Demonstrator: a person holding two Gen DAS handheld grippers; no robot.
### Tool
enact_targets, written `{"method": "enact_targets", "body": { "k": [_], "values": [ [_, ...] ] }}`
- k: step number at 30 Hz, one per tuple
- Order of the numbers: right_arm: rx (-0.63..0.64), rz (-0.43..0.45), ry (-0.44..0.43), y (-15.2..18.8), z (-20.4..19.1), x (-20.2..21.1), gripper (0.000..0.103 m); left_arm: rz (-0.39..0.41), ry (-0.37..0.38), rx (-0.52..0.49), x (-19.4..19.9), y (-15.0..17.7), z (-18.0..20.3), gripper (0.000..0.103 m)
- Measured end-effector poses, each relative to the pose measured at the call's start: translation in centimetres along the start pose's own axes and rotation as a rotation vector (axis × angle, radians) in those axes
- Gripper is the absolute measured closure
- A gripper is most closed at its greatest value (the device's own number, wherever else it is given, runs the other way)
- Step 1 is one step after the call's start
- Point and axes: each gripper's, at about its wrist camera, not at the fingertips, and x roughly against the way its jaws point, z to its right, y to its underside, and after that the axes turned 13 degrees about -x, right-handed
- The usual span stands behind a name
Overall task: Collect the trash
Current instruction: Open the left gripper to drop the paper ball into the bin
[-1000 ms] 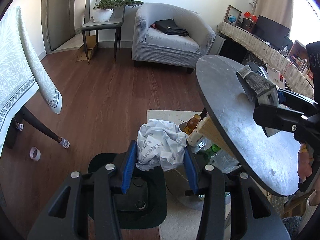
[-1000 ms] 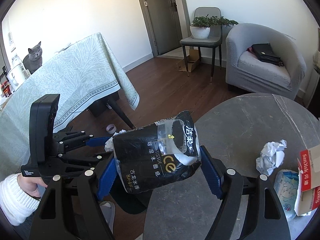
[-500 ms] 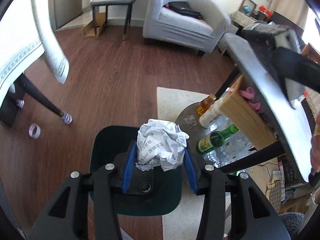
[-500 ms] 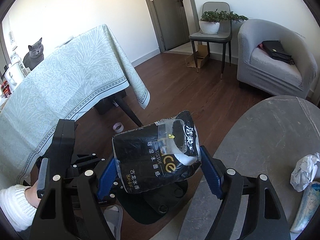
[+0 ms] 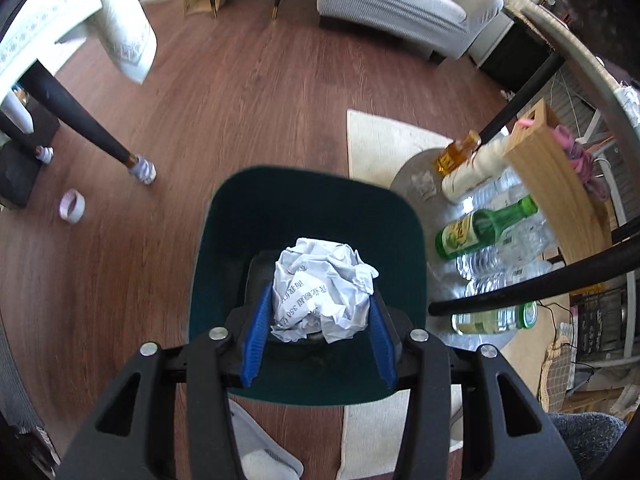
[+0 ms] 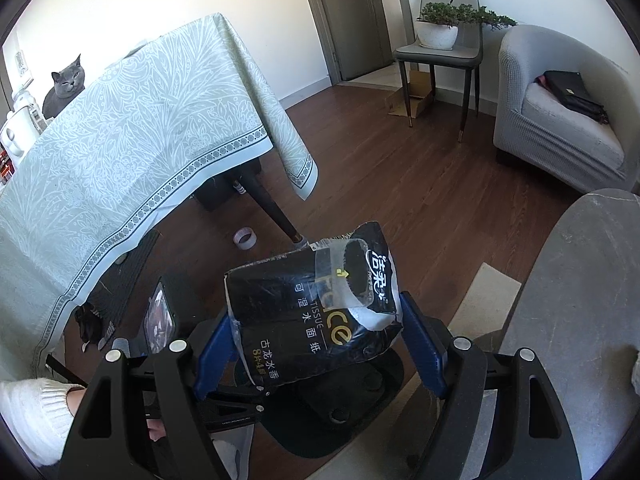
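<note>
Left gripper point(image 5: 318, 322) clamps a crumpled white printed paper ball point(image 5: 322, 292) over dark green bin point(image 5: 240, 220). Right gripper point(image 6: 318, 346) pinches black, torn-open tissue pack point(image 6: 316, 308).

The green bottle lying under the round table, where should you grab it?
Grip the green bottle across its thin neck, coming from above. It lies on its side with the neck pointing up-right, free of the clear bottles crowding its body.
</note>
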Motion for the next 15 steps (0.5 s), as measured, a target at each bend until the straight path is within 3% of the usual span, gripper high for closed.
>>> {"method": "enact_targets", "body": {
  "k": [3,15],
  "values": [
    [0.008,-0.015,0.007,0.1,-0.4,-0.8,0.025,-0.002,-0.008,-0.033,-0.2,0.2,0.2,0.046],
    [0.015,-0.117,0.059,1.4,-1.0,-6.2,0.025,0.108,-0.037,-0.001,4.3,0.1,-1.5,0.051]
  ]
}}
